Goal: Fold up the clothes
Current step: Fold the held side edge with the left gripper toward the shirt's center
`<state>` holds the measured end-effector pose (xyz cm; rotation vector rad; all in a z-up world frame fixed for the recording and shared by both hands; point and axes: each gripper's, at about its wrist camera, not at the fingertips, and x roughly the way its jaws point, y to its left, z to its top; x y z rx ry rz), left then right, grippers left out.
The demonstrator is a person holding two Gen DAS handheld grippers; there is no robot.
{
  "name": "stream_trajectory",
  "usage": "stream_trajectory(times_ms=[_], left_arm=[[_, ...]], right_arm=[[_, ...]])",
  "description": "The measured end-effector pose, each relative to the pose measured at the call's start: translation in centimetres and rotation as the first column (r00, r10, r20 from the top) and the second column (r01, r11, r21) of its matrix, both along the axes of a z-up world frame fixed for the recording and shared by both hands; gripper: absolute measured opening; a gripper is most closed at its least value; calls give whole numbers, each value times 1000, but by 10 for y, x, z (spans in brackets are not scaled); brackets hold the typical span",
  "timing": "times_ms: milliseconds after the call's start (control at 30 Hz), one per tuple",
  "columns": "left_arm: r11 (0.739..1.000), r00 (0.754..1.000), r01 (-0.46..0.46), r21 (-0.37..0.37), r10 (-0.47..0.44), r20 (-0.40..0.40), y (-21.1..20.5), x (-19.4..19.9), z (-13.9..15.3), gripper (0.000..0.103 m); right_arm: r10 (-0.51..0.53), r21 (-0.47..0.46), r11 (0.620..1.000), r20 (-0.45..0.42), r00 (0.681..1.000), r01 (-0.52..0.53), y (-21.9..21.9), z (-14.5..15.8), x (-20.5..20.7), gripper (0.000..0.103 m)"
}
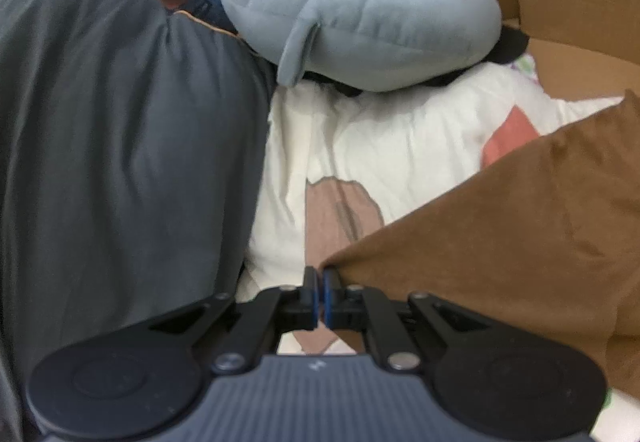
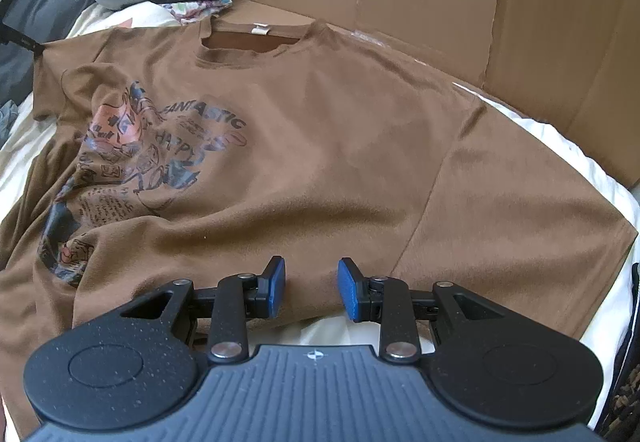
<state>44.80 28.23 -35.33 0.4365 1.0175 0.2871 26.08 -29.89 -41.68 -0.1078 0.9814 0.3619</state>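
One brown t-shirt (image 2: 304,161) lies spread print-up on the white bed sheet (image 1: 360,145), probably laid flat for folding. Left tongs (image 1: 321,292) are pinched tight on its sleeve corner, likely to fold it inward; right tongs (image 2: 311,288) hover half-open and empty at the hem.

Both wrist views look steeply down, close over the brown T-shirt (image 2: 320,145) (shared, with neck pillow (image 1: 360,21)).
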Motion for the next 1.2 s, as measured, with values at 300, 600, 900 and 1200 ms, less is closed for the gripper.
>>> stream_trajectory(times_ms=[300,600,900,1200], left_arm=[[996,998,-45,83,49,-50,4,24,-19,3],[986,991,-132,105,132,1,-7,38,-21,14],[996,995,42,-77,-35,91,-77,34,-4,14],[977,990,133,-166,-124,61,-132,44,-30,11]], right_arm=[[23,-20,1000,-13,1000,-24,0,-6,-3,36],[28,-20,999,-13,1000,-28,0,-6,-3,36],[8,-3,1000,20,1000,-8,-6,-1,-2,37],[-13,-8,1000,13,1000,13,-14,-7,-1,38]])
